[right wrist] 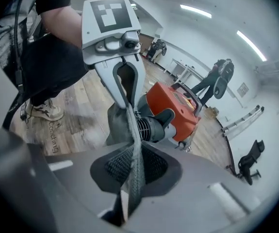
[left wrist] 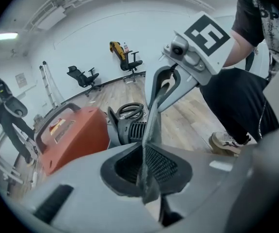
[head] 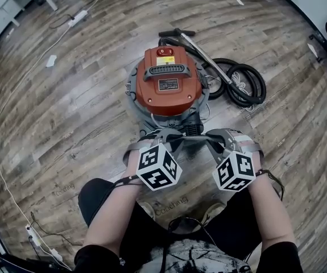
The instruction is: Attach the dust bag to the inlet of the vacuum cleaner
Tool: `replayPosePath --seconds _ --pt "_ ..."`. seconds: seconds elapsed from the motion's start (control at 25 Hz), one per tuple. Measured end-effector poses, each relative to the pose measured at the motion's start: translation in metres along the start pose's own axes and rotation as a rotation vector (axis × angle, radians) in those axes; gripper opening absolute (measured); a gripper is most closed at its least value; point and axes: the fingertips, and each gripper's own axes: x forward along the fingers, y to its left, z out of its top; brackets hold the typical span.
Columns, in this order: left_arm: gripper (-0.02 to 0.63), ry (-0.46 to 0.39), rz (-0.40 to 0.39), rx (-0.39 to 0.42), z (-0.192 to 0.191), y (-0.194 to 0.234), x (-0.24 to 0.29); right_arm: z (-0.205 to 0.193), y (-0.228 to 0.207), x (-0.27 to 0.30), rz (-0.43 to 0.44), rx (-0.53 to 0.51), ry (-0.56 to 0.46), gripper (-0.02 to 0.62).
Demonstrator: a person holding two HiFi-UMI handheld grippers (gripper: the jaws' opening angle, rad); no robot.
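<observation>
Two pinched folds keep the grey dust bag (right wrist: 116, 123) stretched just in front of the orange vacuum cleaner (head: 169, 81) on the wooden floor (head: 66, 112).
The left gripper (left wrist: 146, 171) and the right gripper (right wrist: 134, 169) each have their jaws pressed together on a fold of the bag's fabric. The cloth runs taut from one to the other, close to the black ribbed inlet (right wrist: 151, 127) but, as far as I can judge, not yet on it. Both holds look thin. A hard pull to widen the opening could slip the cloth out of a jaw, and a crooked approach could seat the bag's mouth on only one side of the inlet.
</observation>
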Motion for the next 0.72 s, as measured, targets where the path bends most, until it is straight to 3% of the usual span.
replayPosePath --seconds 0.16,0.28,0.56,0.72 --pt "0.032 0.018 0.014 0.061 0.018 0.007 0.0 -0.019 0.001 0.007 0.015 0.088 0.006 0.032" --pt "0.032 0.024 0.019 0.081 0.023 0.006 0.0 -0.024 0.0 0.013 0.0 0.098 0.033 0.031" --pt "0.028 0.036 -0.024 -0.008 -0.002 -0.002 -0.001 0.002 -0.016 0.009 -0.073 -0.03 0.03 0.031" --pt "0.028 0.031 -0.032 -0.045 -0.01 -0.005 0.003 0.011 -0.017 0.008 -0.092 -0.053 0.027 0.031"
